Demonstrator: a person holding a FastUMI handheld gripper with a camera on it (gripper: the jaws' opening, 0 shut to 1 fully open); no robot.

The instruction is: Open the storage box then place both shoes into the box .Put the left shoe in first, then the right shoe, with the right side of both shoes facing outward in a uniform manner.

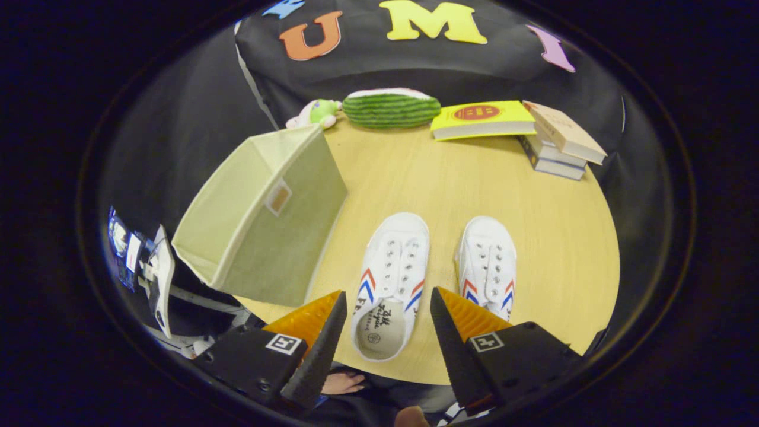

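My fingers (pixel 388 311) are spread wide with nothing in them, hovering above the heel end of the left shoe (pixel 388 284), which shows in the gap between the two tips. I take that shoe as my landmark.

The right shoe (pixel 487 267) lies just beside it on its other flank, parallel, toe pointing the same way, a strip of bare table (pixel 551 237) between them. On the opposite flank of the left shoe stands the storage box (pixel 261 219), near but not touching. It looks already unfolded, its open mouth tilted away toward the edge of the table, a plain cloth wall with a small tag facing the shoe. Well beyond the toe of the left shoe, at the far rim of the table, lie a striped green cushion (pixel 391 108), a small plush toy (pixel 314 112) and a stack of books (pixel 533 133).

My judgement is that the box is ready and the step in hand is taking up the left shoe. To do it well I would come straight down over the heel opening, one finger on each side wall of the shoe, and close only once both sit level on the canvas, so the shoe does not twist or slip out. I should grip toward the back so the toe hangs steady, and keep clear of the right shoe. Then I must carry it over the box's near wall without knocking the light cloth box off the table.
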